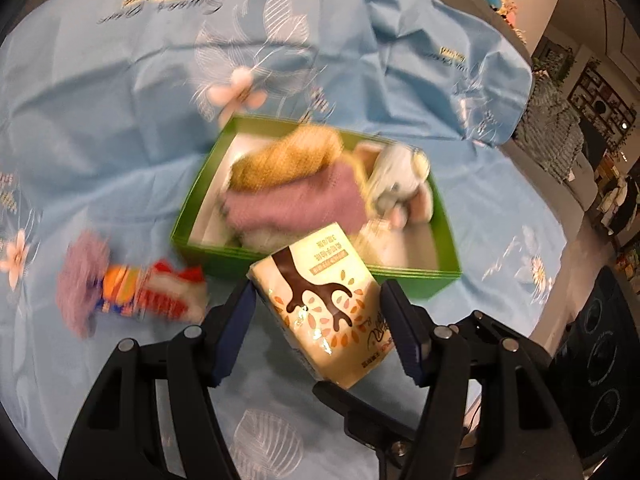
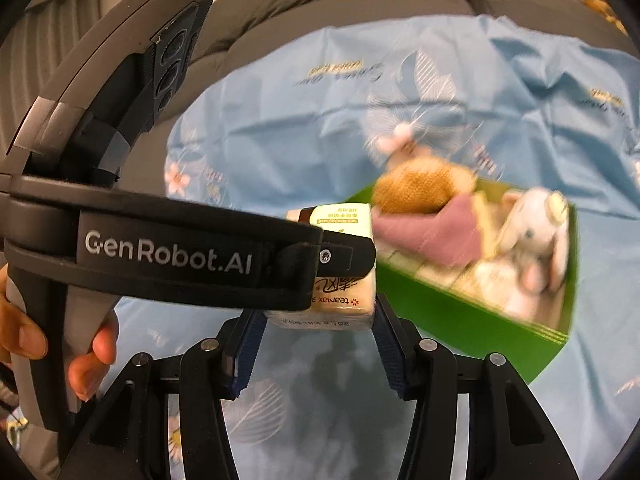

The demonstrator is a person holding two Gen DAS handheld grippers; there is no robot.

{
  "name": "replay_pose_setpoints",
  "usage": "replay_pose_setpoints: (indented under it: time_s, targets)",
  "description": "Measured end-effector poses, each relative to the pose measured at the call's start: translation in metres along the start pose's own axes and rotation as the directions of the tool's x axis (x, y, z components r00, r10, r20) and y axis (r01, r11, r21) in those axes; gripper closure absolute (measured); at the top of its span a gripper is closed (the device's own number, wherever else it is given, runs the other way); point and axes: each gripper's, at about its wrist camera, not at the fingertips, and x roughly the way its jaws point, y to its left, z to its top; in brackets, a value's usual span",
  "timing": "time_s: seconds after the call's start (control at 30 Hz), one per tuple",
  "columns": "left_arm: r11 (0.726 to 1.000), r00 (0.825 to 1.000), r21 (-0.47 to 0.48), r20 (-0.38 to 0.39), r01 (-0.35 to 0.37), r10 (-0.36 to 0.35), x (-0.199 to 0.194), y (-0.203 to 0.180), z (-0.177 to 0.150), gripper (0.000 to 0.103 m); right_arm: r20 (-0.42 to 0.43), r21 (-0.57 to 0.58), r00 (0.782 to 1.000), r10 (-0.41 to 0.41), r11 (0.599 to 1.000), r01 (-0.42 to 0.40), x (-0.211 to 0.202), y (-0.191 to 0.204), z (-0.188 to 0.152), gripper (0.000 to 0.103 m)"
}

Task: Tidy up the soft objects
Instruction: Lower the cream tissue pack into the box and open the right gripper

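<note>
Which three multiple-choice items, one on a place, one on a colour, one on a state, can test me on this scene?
1. Where is the grey plush animal?
A. in the green cardboard box
B. on the cloth
C. in a gripper

2. What colour is the fuzzy towel under the mustard-yellow knitted cloth?
A. white
B. purple
C. red

3. What holds the cream tissue pack?
A. nothing
B. the left gripper
C. the box

Key:
1 A, the box walls surround it.
2 B, its pile shows purple.
3 B, the pads press both its sides.
</note>
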Motion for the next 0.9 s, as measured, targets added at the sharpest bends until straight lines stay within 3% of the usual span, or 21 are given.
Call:
replay_pose_setpoints:
  time_s: [0.37,0.9]
  targets:
    - [0.998,0.998,0.016,-0.016,0.054,-0.053,0.047,-0.035,0.072,0.039,0.043,0.079,0.995,-0.089,0.993,0.086,0.000,-0.075,0.045,0.048]
    - [0.999,0.996,0.002,-0.079,0.034,-0.034,0.094,-0.033,0.080,0.039,-0.019,0.110,0.995,-0.103,0.988,0.104,0.028,-0.106,0.036,0.048]
